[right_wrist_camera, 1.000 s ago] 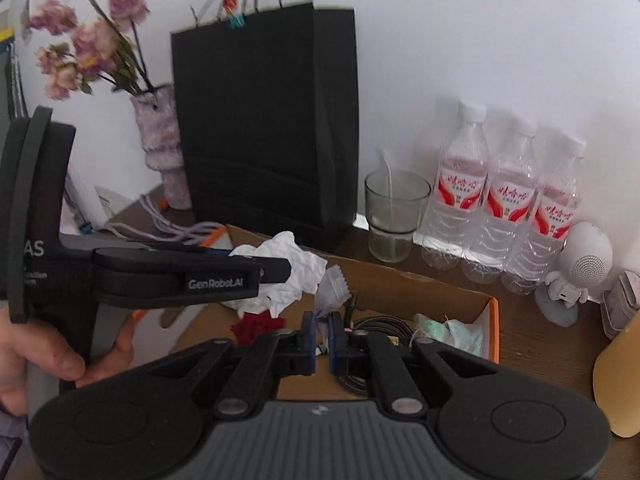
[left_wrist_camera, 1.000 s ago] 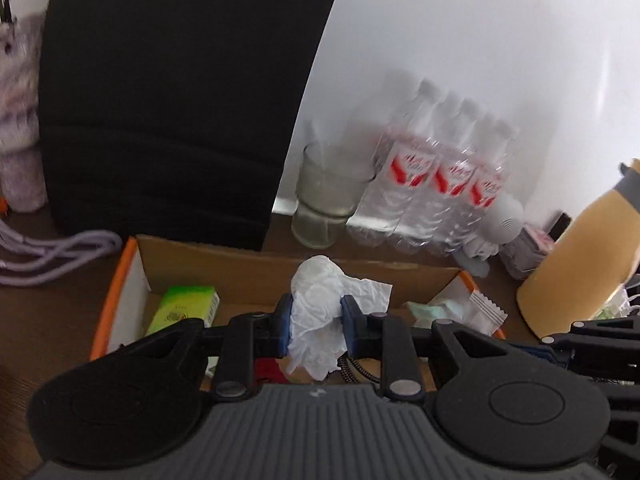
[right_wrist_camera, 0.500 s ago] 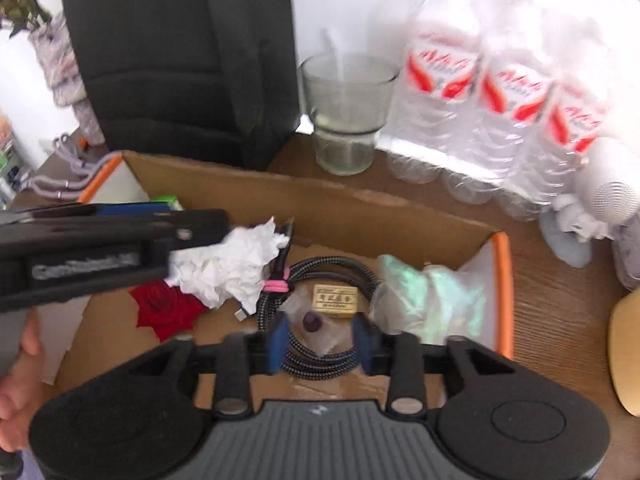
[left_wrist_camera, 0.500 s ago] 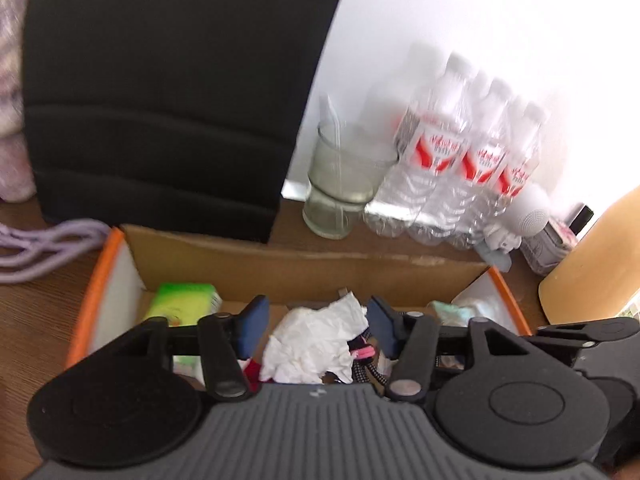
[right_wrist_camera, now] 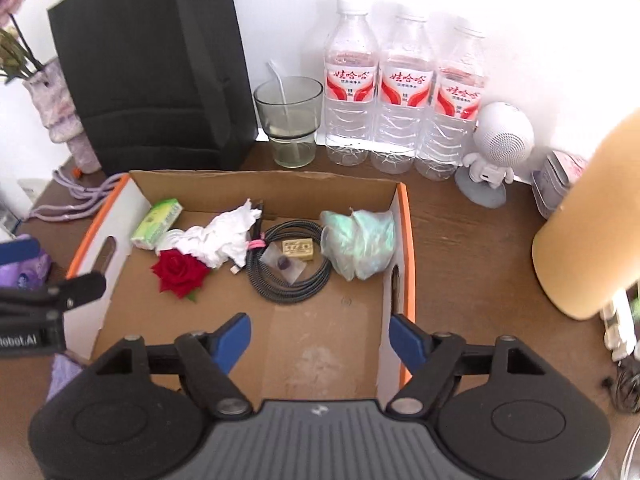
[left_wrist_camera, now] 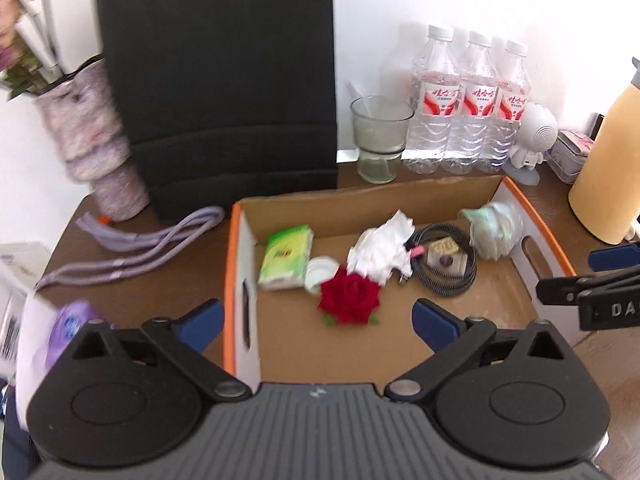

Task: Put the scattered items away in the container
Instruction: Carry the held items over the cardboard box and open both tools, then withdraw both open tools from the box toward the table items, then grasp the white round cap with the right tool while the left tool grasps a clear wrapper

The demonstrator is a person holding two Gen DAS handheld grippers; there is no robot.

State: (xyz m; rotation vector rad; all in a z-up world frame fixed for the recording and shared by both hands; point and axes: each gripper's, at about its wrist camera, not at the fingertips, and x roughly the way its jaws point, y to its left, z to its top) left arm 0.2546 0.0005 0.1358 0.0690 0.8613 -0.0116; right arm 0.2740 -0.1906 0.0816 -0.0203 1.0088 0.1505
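Observation:
An open cardboard box (left_wrist_camera: pixel 448 189) (right_wrist_camera: pixel 264 184) with orange rims stands on the brown table. In it lie a crumpled white tissue (left_wrist_camera: pixel 380 246) (right_wrist_camera: pixel 222 236), a red rose (left_wrist_camera: pixel 349 295) (right_wrist_camera: pixel 181 271), a green tissue pack (left_wrist_camera: pixel 286 257) (right_wrist_camera: pixel 157 222), a coiled black cable (left_wrist_camera: pixel 444 258) (right_wrist_camera: pixel 290 264) and a pale green bag (left_wrist_camera: pixel 494 230) (right_wrist_camera: pixel 358 242). My left gripper (left_wrist_camera: pixel 318 326) is open and empty above the box's near left side. My right gripper (right_wrist_camera: pixel 320 338) is open and empty above its near right side.
A black paper bag (left_wrist_camera: pixel 224 80), a glass (right_wrist_camera: pixel 289 120), three water bottles (right_wrist_camera: pixel 404 92), a white robot speaker (right_wrist_camera: pixel 496 148) and a yellow flask (right_wrist_camera: pixel 592 216) stand behind and right of the box. A lilac cord (left_wrist_camera: pixel 132 248) and a purple pack (left_wrist_camera: pixel 70 330) lie on the left.
My left gripper opened and let the white tissue drop into the box. My right gripper opened too. Both have pulled back and up from the box.

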